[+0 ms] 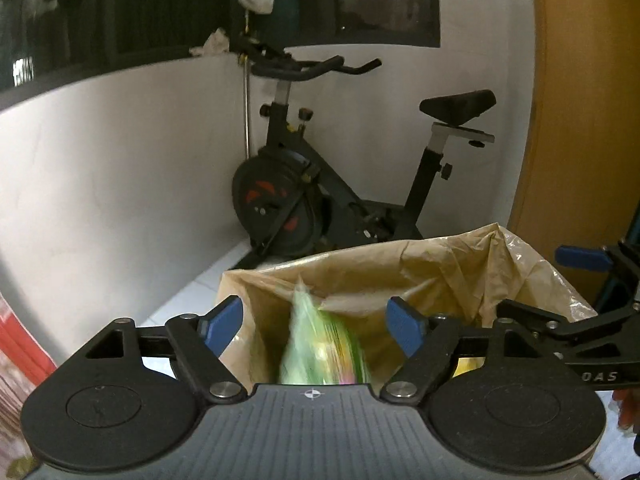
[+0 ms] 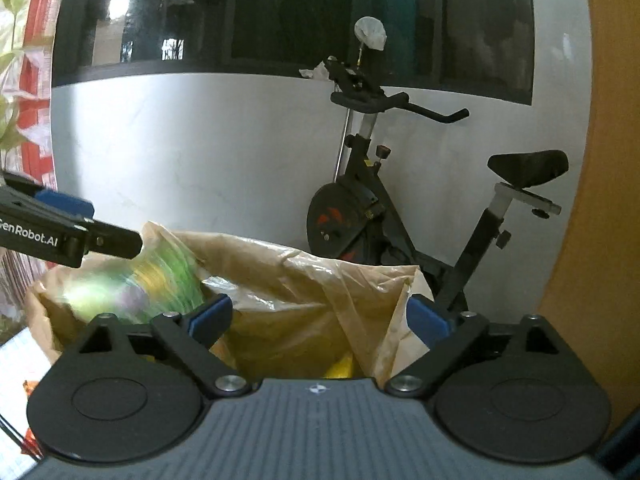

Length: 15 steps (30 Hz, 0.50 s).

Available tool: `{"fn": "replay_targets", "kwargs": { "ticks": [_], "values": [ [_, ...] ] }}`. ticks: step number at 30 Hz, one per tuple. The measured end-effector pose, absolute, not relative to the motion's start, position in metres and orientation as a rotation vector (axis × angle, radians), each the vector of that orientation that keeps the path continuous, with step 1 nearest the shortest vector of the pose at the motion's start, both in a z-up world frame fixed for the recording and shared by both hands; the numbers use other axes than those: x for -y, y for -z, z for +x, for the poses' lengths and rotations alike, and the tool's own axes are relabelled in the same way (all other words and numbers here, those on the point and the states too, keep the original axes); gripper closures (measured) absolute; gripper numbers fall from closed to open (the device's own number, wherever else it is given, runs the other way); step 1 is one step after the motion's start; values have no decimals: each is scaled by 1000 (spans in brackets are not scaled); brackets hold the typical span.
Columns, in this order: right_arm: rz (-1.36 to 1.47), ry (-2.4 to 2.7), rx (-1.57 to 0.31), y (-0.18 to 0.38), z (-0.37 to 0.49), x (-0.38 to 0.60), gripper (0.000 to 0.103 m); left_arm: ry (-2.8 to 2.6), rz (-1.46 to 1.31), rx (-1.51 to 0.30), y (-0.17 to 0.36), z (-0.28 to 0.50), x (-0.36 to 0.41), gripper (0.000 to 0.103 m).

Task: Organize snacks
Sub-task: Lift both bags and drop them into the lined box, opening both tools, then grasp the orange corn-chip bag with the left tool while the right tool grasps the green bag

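A tan plastic bag (image 1: 420,272) stands open on the floor; it also shows in the right wrist view (image 2: 304,292). A green snack packet (image 1: 324,352), blurred by motion, is in the bag's mouth between the fingers of my left gripper (image 1: 314,326), which is open and not touching it. The packet also shows in the right wrist view (image 2: 156,284), just below the left gripper's fingers (image 2: 64,204). My right gripper (image 2: 320,320) is open and empty over the bag's right side. Something yellow (image 2: 340,366) lies deep in the bag.
A black exercise bike (image 1: 320,184) stands against the white wall behind the bag. A wooden door or panel (image 1: 580,120) is on the right. A red patterned cloth (image 2: 36,60) hangs at the left. The floor is white tile (image 1: 192,300).
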State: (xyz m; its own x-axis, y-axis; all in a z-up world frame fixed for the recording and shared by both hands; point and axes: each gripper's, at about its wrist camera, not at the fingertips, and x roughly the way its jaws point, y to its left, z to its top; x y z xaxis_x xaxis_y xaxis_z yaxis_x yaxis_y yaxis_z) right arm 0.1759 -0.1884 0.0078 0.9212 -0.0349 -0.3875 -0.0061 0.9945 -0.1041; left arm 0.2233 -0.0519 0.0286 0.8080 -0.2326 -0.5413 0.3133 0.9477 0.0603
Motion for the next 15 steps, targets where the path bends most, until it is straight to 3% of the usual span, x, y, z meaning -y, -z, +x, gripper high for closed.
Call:
{"fn": "replay_targets", "kwargs": {
  "ticks": [15],
  "values": [
    [49,-102,-321,-31,102,191,2,293,59,-491,-50,143,-29,21]
  ]
}}
